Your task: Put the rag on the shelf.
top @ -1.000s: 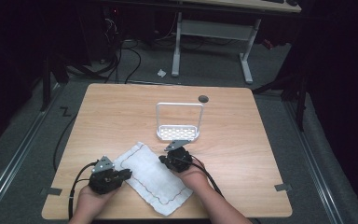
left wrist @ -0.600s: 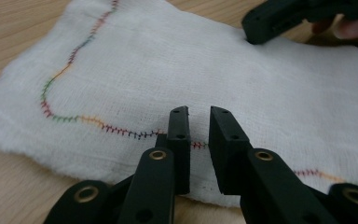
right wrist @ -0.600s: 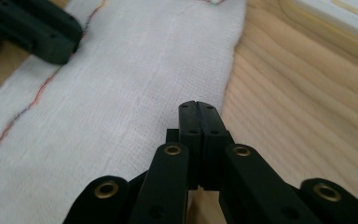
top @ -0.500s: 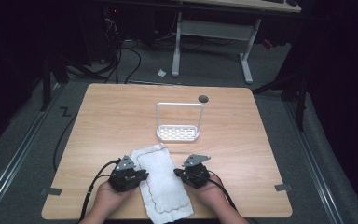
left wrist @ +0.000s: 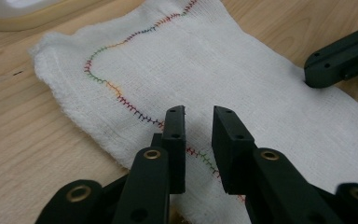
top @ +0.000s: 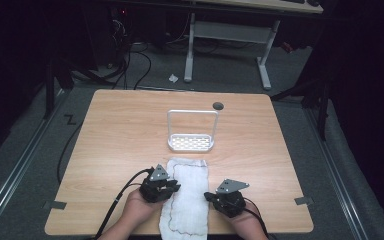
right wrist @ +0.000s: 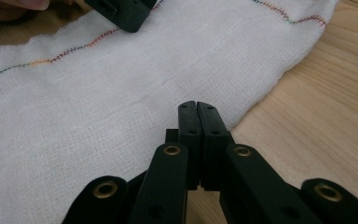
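Observation:
A white cloth [top: 186, 200] with a coloured stitched hem lies as a narrow strip running from the rack to the table's near edge. My left gripper [top: 161, 186] is at its left edge. In the left gripper view, the left gripper [left wrist: 199, 112] has a small gap between its jaws, which have just been opening. The hem [left wrist: 121, 95] lies flat beneath them, not pinched. My right gripper [top: 227, 199] is at the cloth's right edge. In the right gripper view, the right gripper [right wrist: 196, 105] has its jaws pressed together on that edge of the cloth [right wrist: 121, 93], and a faint crease runs to the tips.
A white wire rack [top: 191, 142] stands at mid-table just beyond the cloth's far end. A small grey disc [top: 218, 105] lies behind it. Bare wood [top: 290, 150] stretches to both sides. A desk frame and cables are on the floor beyond the table.
The cloth lay diagonal and wide; it now lies as a narrow lengthwise strip. Both grippers have shifted right, the right one also nearer the front edge. They now flank the cloth.

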`<control>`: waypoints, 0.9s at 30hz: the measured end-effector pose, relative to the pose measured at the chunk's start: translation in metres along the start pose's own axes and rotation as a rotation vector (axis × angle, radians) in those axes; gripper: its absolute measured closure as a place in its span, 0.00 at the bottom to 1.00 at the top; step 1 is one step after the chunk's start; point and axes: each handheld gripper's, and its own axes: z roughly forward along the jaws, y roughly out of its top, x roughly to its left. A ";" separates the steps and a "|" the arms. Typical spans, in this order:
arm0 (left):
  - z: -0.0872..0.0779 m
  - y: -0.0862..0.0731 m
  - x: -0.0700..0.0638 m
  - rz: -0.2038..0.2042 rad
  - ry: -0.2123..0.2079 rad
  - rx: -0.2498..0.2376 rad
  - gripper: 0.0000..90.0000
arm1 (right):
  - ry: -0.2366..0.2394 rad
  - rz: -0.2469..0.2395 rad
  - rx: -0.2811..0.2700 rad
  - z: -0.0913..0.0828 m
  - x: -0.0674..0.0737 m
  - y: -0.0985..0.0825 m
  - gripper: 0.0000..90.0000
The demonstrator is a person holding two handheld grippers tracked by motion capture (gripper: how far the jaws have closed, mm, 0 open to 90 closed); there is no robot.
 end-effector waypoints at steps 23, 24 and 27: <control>-0.020 -0.005 0.024 -0.127 0.156 -0.111 0.46 | -0.051 0.018 -0.082 -0.010 -0.017 0.003 0.68; -0.018 -0.003 0.027 -0.129 0.165 -0.105 0.45 | -0.053 0.012 -0.081 -0.010 -0.018 0.003 0.65; -0.012 0.001 0.032 -0.140 0.173 -0.091 0.44 | -0.038 0.015 -0.090 -0.010 -0.021 0.002 0.57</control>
